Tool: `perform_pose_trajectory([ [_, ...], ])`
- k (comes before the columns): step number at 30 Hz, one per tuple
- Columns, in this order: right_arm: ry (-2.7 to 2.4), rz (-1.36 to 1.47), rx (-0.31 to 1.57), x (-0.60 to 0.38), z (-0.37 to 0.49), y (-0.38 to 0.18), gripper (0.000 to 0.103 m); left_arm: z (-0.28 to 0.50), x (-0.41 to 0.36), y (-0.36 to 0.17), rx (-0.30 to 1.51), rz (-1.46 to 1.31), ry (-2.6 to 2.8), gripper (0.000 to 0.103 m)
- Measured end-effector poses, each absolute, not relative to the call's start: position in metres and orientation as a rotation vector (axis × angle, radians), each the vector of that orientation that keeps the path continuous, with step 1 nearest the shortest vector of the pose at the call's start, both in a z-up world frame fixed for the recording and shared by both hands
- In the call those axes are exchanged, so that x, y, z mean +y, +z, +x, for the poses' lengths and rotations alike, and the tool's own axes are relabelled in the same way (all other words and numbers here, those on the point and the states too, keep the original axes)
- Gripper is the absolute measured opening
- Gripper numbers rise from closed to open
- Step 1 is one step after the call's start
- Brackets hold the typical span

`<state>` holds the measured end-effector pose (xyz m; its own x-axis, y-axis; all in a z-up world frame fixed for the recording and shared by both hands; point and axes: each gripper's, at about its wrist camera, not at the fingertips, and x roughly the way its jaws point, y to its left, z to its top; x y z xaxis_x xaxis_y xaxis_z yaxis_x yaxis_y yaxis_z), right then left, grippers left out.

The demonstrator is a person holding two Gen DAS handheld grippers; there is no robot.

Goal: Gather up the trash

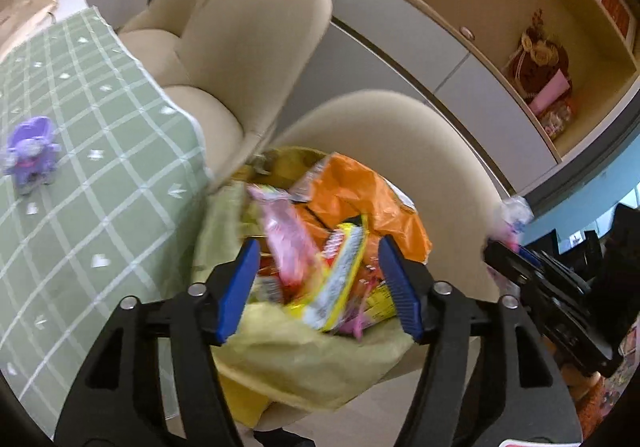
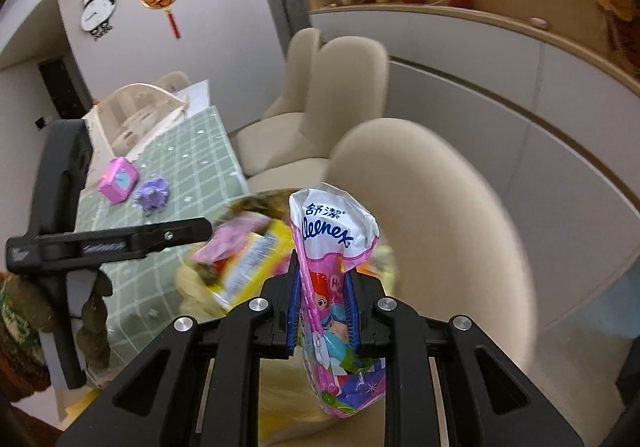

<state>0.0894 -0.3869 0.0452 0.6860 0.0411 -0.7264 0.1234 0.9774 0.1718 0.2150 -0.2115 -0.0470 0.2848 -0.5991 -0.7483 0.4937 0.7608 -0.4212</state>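
- The right gripper [image 2: 322, 301] is clamped on a pink-and-white Kleenex tissue packet [image 2: 334, 247], its blue pads pressing the packet's middle from both sides; the white printed top sticks up above the fingers and the cartoon-printed bottom hangs below them.
- The left gripper [image 1: 320, 287] stands with its jaws wide apart and nothing between the blue pads [image 1: 240, 283]; it hovers above the trash.
- Just beyond the left gripper's fingers is a yellow trash bag [image 1: 304, 363], open at the top and stuffed with wrappers: an orange snack bag [image 1: 360, 195], a pink wrapper [image 1: 288, 231] and a yellow-edged wrapper [image 1: 340, 279], all blurred.
- In the right wrist view the same yellow bag [image 2: 192, 283] sits just left of the held packet, with the left gripper's black body [image 2: 108, 243] over it.
- The bag sits in front of a beige chair [image 1: 400, 135], and two more beige chairs [image 1: 256, 47] stand behind it.
- To the left is a table with a green checked cloth [image 1: 100, 167], and on it a purple toy [image 1: 32, 155] and, beside that, a pink box-shaped toy [image 2: 119, 179].
- Along the far wall run grey cabinets [image 2: 460, 87] under a wooden shelf [image 2: 440, 13] with figurines.
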Motion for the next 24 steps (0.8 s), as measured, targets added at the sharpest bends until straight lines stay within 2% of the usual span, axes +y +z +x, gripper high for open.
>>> perform_pose_trajectory([
  [7,0.008,0.149,0.838,-0.325,0.155,0.018,0.019,0.210,-0.140,-0.034,1.001,-0.114,-0.672,0.070],
  [12,-0.121,0.175,1.036,-0.317,0.190,-0.045,0.019,0.214,-0.078,-0.028,0.956,-0.086,-0.574,0.078],
  [15,-0.183,0.241,1.095,-0.320,0.192,-0.066,0.019,0.221,-0.045,-0.028,0.948,-0.083,-0.537,0.079],
  [20,-0.242,0.304,1.099,-0.320,0.188,-0.063,0.021,0.221,-0.015,-0.035,0.938,-0.044,-0.540,0.079],
  [21,-0.248,0.307,1.092,-0.317,0.185,-0.058,0.027,0.219,-0.014,-0.035,0.936,-0.035,-0.544,0.079],
  [22,-0.237,0.310,1.085,-0.317,0.182,-0.055,0.041,0.215,-0.012,-0.036,0.930,-0.023,-0.546,0.079],
  [24,-0.203,0.301,1.033,-0.311,0.172,-0.040,0.060,0.206,-0.010,-0.036,0.912,-0.019,-0.537,0.079],
])
